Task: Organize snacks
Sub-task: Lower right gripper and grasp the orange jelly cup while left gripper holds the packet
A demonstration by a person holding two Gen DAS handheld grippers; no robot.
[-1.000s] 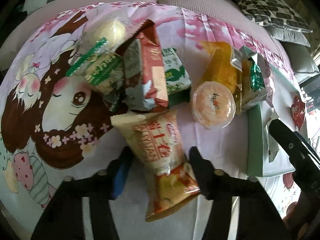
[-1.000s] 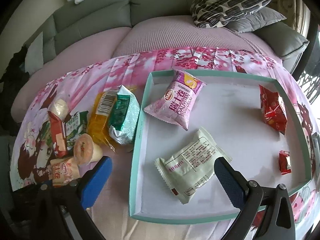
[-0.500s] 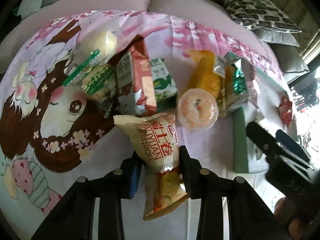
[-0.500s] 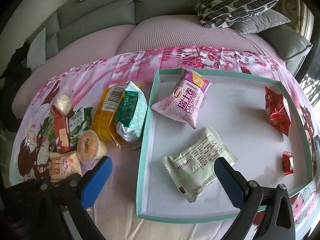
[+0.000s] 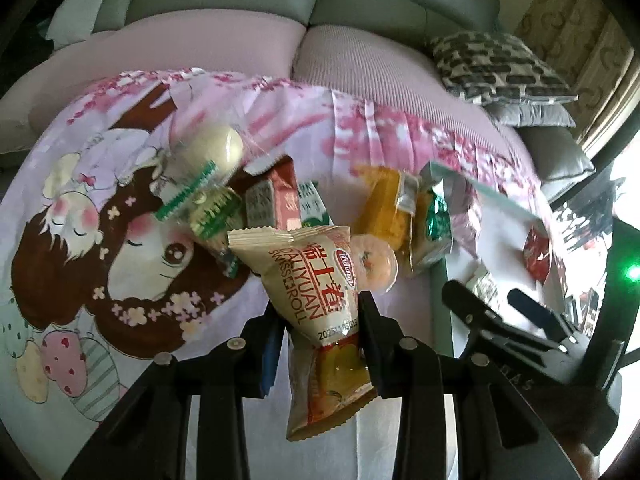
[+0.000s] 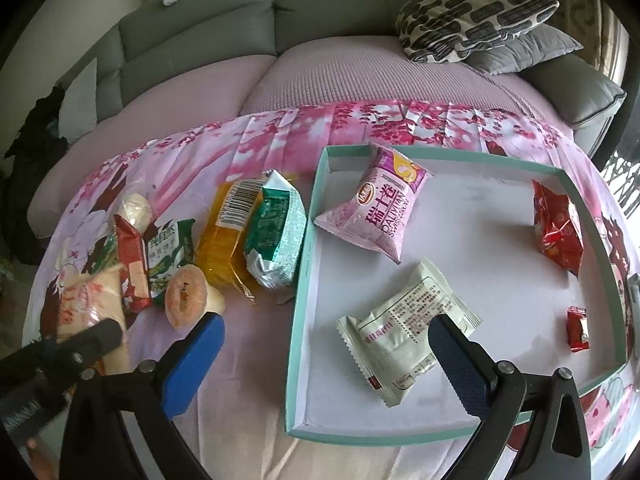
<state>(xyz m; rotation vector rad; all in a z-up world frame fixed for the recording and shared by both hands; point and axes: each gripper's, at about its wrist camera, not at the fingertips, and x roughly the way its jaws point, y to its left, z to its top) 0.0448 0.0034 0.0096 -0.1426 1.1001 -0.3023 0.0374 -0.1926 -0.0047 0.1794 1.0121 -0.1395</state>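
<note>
My left gripper (image 5: 320, 320) is shut on a beige Swiss roll packet (image 5: 312, 280) and holds it lifted above the cloth; it shows blurred in the right wrist view (image 6: 88, 300). Behind it lies a pile of snacks: a red packet (image 6: 130, 264), a green packet (image 6: 168, 256), a jelly cup (image 6: 186, 300), an orange packet (image 6: 228, 232) and a green foil packet (image 6: 276, 232). My right gripper (image 6: 324, 356) is open and empty over the near left edge of the teal tray (image 6: 298, 300), which holds a pink roll packet (image 6: 380, 212), a pale packet (image 6: 404, 328) and two red packets.
A pink cartoon-print cloth (image 6: 260, 140) covers the round seat. A grey sofa (image 6: 200, 12) and patterned cushions (image 6: 468, 16) stand behind. The right gripper shows at the right of the left wrist view (image 5: 512, 320).
My left gripper closed on the beige Swiss roll packet and lifted it off the cloth. The right gripper stayed open and shifted slightly left.
</note>
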